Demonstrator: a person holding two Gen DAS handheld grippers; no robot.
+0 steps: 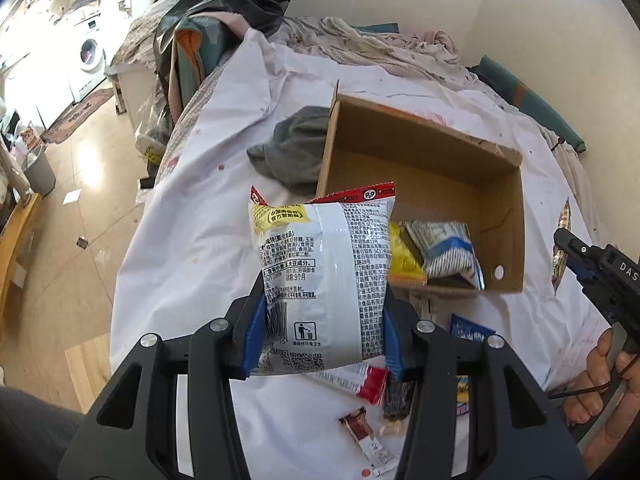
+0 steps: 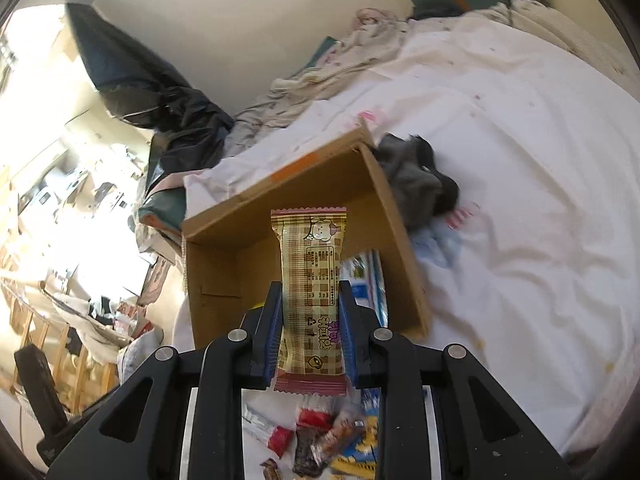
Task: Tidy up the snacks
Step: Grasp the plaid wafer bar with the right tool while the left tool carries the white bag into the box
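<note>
My left gripper [image 1: 324, 320] is shut on a white snack bag [image 1: 324, 272] with black print and a red top edge, held above the white sheet just left of the open cardboard box [image 1: 440, 148]. The box holds a yellow packet [image 1: 404, 260] and a blue-striped packet [image 1: 448, 252]. My right gripper [image 2: 310, 320] is shut on a tan checked snack bar [image 2: 310, 280], held upright over the near edge of the same box [image 2: 304, 184]. Loose snacks [image 1: 360, 384] lie on the sheet below both grippers; they also show in the right wrist view [image 2: 316, 440]. The right gripper shows at the right edge [image 1: 592, 268].
A grey cloth [image 1: 296, 148] lies against the box's far side on the bed [image 1: 192, 248]. Crumpled bedding [image 1: 380, 44] and a black bag [image 1: 236, 4] sit at the back. The bed edge drops to a wooden floor [image 1: 72, 184] on the left.
</note>
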